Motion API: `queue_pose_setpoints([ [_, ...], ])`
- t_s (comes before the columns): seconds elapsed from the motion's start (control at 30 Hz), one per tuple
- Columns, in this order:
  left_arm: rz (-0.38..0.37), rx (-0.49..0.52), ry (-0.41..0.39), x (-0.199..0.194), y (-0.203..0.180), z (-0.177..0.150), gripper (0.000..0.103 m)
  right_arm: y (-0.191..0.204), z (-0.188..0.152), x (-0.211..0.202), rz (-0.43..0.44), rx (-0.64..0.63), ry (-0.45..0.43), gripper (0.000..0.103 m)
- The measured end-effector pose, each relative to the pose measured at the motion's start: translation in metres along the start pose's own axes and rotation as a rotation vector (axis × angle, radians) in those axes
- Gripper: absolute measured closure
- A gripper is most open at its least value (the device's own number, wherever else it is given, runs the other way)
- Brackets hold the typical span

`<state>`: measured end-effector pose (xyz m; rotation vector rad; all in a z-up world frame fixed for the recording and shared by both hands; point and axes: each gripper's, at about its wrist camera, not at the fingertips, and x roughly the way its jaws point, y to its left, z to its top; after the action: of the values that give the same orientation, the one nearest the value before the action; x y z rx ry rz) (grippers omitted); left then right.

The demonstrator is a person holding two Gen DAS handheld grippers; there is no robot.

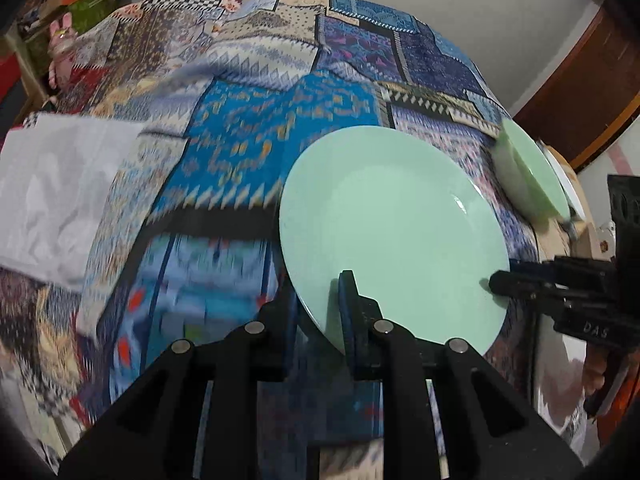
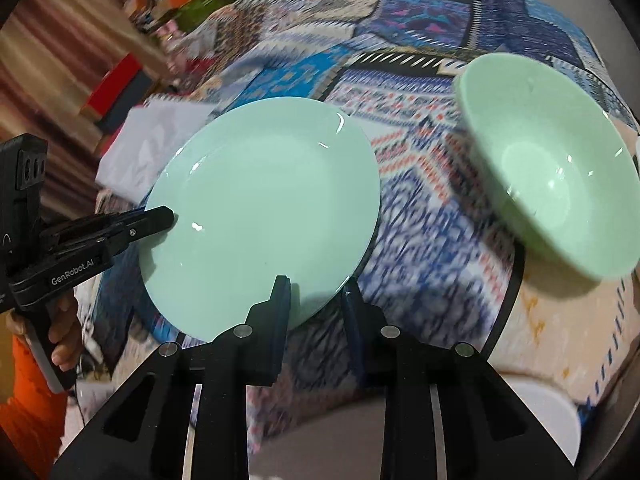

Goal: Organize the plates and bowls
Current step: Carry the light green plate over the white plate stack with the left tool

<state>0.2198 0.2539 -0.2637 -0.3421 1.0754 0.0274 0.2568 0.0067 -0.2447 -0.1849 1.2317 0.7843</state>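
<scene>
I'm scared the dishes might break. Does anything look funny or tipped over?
Nothing looks broken or spilled. The green plate is tilted, pinched at its rim by the left gripper and right gripper. The green bowl sits alone on the patterned cloth.

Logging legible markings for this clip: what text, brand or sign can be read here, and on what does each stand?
"GenRobot.AI": white print on the side of the left gripper, right wrist view.
"DAS": raised letters on the body of the right gripper, left wrist view; more letters may be hidden.
Boxes on the cluttered shelf: any print too blurred to read.
</scene>
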Motion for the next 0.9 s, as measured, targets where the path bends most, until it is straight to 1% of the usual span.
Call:
queue_pose_setpoints([
  [0.1, -0.007, -0.011, 0.015, -0.01, 0.001, -0.021, 0.083, 0.006, -0.003, -0.001, -0.015, -0.039, 0.001, 0.08],
  [0.17, -0.003, -0.017, 0.025, -0.014, 0.003, -0.03, 0.083, 0.003, 0.0, -0.001, -0.002, -0.024, -0.004, 0.08],
  [0.23, 0.005, -0.018, 0.025, -0.015, 0.003, -0.033, 0.082, -0.001, 0.007, -0.001, -0.009, -0.008, -0.018, 0.079],
  [0.3, 0.013, -0.02, 0.027, -0.015, 0.003, -0.033, 0.082, -0.005, 0.013, 0.002, -0.007, 0.005, -0.025, 0.08],
  [0.43, 0.031, -0.02, 0.025, -0.012, 0.003, -0.029, 0.081, -0.011, 0.029, 0.016, -0.034, 0.013, -0.025, 0.079],
  [0.53, 0.045, -0.009, 0.017, -0.009, 0.002, -0.026, 0.08, -0.015, 0.037, 0.023, -0.02, 0.021, -0.024, 0.08],
  [0.67, 0.054, 0.014, 0.001, -0.006, 0.0, -0.024, 0.079, -0.01, 0.037, 0.026, -0.007, 0.006, -0.019, 0.079],
  [0.73, 0.06, 0.032, -0.006, -0.006, -0.002, -0.025, 0.078, -0.005, 0.035, 0.026, -0.022, -0.01, -0.026, 0.077],
  [0.9, 0.063, 0.0, -0.004, -0.007, -0.001, -0.023, 0.079, -0.004, 0.031, 0.021, -0.031, 0.002, -0.043, 0.081],
])
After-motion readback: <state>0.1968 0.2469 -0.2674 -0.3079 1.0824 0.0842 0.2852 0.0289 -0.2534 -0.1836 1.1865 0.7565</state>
